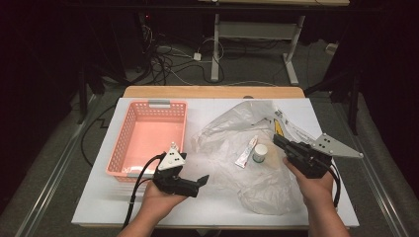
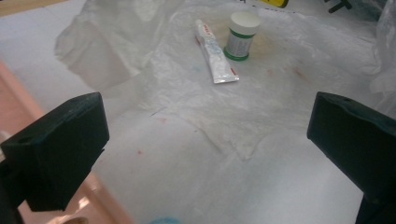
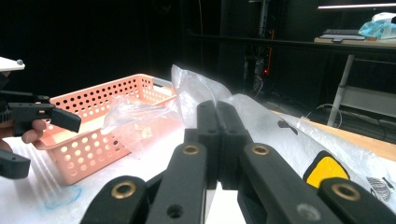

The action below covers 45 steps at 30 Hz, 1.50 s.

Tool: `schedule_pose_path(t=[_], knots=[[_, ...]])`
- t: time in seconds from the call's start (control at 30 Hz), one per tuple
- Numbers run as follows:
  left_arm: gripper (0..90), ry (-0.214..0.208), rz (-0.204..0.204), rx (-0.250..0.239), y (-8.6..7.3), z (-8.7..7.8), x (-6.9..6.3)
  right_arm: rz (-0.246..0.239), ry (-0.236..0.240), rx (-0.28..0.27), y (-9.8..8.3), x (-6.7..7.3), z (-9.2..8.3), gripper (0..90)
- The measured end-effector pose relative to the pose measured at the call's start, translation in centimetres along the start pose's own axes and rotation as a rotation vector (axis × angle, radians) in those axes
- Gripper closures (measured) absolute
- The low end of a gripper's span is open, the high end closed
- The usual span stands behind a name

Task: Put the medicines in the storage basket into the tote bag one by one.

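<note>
A clear plastic bag (image 1: 225,131) lies spread on the white table. On its film rest a white tube (image 1: 246,152) and a small white-capped jar (image 1: 260,153); the left gripper view has the tube (image 2: 215,53) and jar (image 2: 242,35) ahead of the jaws. My left gripper (image 1: 201,183) hovers near the table's front, pointing right at the bag, jaws wide open and empty (image 2: 205,140). My right gripper (image 1: 276,140) sits at the bag's right edge, jaws pressed together (image 3: 217,112) with the bag's film (image 3: 196,88) rising around the tips, seemingly pinched.
A pink perforated basket (image 1: 148,104) stands empty at the table's left, close beside my left hand, with its wall (image 3: 93,140) near in the right gripper view. A faint blue mark (image 3: 65,196) is on the table. Dark floor, cables and a desk frame lie beyond the far edge.
</note>
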<state>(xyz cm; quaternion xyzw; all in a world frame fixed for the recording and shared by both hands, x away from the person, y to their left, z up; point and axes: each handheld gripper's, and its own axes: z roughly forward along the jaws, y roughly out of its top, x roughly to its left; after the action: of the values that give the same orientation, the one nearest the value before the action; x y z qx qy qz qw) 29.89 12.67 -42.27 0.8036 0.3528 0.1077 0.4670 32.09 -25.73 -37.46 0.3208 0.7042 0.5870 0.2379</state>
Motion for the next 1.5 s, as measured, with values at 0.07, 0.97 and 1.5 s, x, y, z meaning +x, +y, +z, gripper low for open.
schedule_pose_path(t=[0.07, 0.97, 1.5], knots=[[0.0, 0.016, -0.002, -0.003, -0.1, -0.4, 0.5, 0.008, -0.004, -0.004, 0.0, 0.0, 0.0, 90.0], [0.0, 0.229, -0.123, -0.011, -2.0, -4.9, 7.1, 0.010, -0.009, -0.008, 0.0, -0.3, -0.2, 90.0], [2.3, 0.207, -0.111, -0.038, -0.1, -4.0, 7.1, 0.008, -0.011, -0.011, 0.1, -0.4, -0.4, 90.0]])
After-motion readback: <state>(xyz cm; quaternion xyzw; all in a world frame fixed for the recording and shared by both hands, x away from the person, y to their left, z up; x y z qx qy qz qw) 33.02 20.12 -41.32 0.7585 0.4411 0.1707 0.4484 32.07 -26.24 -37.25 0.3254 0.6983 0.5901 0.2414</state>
